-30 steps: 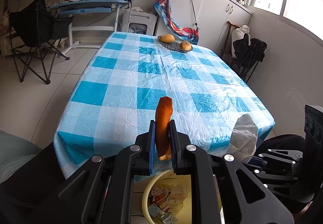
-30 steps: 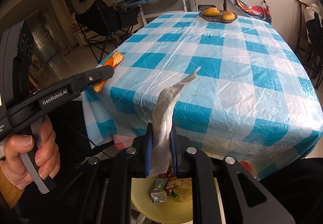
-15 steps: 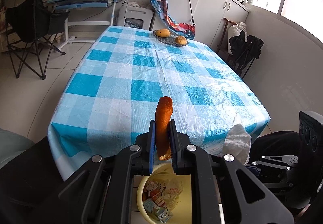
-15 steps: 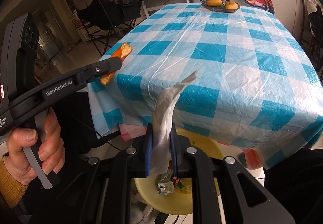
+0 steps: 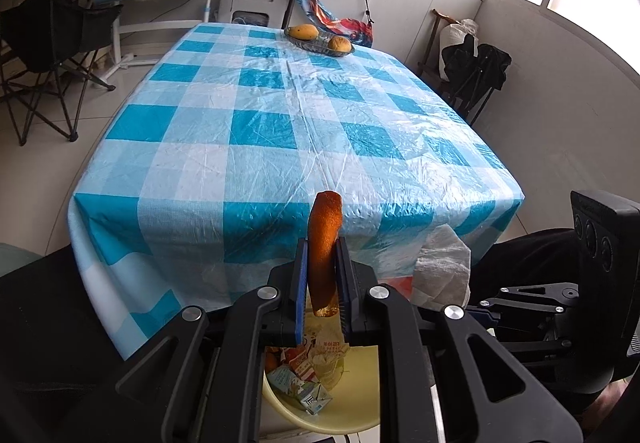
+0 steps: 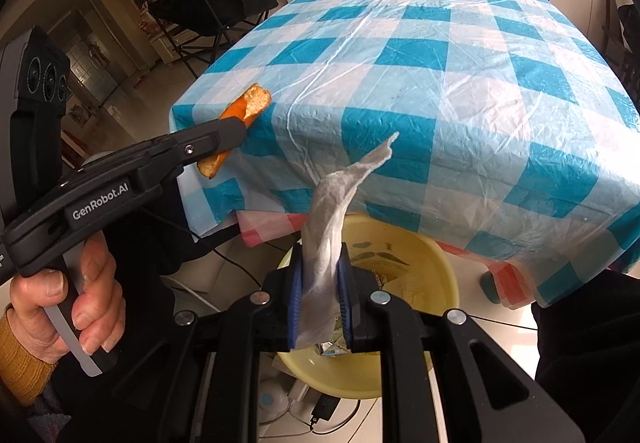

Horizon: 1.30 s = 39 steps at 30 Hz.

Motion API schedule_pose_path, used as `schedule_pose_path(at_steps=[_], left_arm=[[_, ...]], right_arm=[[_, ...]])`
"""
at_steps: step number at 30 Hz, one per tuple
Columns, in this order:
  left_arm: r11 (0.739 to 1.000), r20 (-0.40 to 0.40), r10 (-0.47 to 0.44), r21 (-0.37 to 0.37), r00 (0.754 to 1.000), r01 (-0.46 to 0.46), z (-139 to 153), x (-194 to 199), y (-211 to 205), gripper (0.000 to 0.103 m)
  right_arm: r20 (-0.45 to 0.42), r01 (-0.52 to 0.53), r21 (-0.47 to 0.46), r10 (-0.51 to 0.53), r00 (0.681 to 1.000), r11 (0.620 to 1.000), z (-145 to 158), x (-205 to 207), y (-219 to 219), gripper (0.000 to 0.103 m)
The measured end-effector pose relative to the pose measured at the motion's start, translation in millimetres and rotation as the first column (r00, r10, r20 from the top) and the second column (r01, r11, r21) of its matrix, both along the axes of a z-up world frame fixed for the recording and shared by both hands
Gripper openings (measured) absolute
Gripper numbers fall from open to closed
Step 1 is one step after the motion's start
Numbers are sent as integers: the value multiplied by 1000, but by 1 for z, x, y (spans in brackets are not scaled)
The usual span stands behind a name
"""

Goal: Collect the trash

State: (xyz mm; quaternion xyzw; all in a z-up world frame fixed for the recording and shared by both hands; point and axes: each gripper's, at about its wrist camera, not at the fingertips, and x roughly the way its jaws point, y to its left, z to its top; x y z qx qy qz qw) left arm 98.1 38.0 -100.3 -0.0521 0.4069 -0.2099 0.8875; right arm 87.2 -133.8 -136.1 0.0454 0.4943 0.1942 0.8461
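The left gripper (image 5: 323, 285) is clamping a curved strip of orange peel (image 5: 325, 243), its blue pads pressing both sides. The right gripper (image 6: 320, 295) is pinching a crumpled white paper tissue (image 6: 332, 219). Both are hanging over the round yellow plastic basin (image 6: 436, 255) of trash beside the near edge of the blue-checked table (image 5: 280, 123).

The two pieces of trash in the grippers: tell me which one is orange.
The peel in the left gripper; the right gripper holds a white crumpled tissue.
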Motion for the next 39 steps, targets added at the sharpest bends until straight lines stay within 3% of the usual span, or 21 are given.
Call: schedule_pose_path(at_steps=[5, 11, 17, 21, 31, 35, 39], left_arm=[[1000, -29, -18, -15, 999, 18, -4, -5, 0, 12], [999, -55, -36, 19, 998, 37, -11, -10, -6, 13], [993, -124, -70, 85, 990, 81, -25, -13, -17, 16], [995, -101, -46, 79, 994, 54, -21, -14, -12, 37], [988, 67, 131, 77, 989, -136, 3, -13, 9, 77], [980, 129, 172, 80, 977, -183, 11, -16, 13, 84], [973, 166, 202, 83, 965, -217, 17, -18, 17, 88]], right_arm=[[-36, -7, 4, 7, 999, 1000, -4, 3, 2, 17], [-90, -9, 2, 9, 996, 1000, -14, 3, 4, 19], [-107, 9, -59, -16, 994, 998, -18, 5, 5, 47], [-102, 59, -91, -68, 992, 994, -16, 7, 1, 61], [-3, 129, -130, -131, 991, 983, -4, 6, -1, 72], [73, 179, -118, -171, 983, 977, 9, 3, -9, 75], [163, 241, -121, -220, 962, 963, 24, -1, -18, 85]])
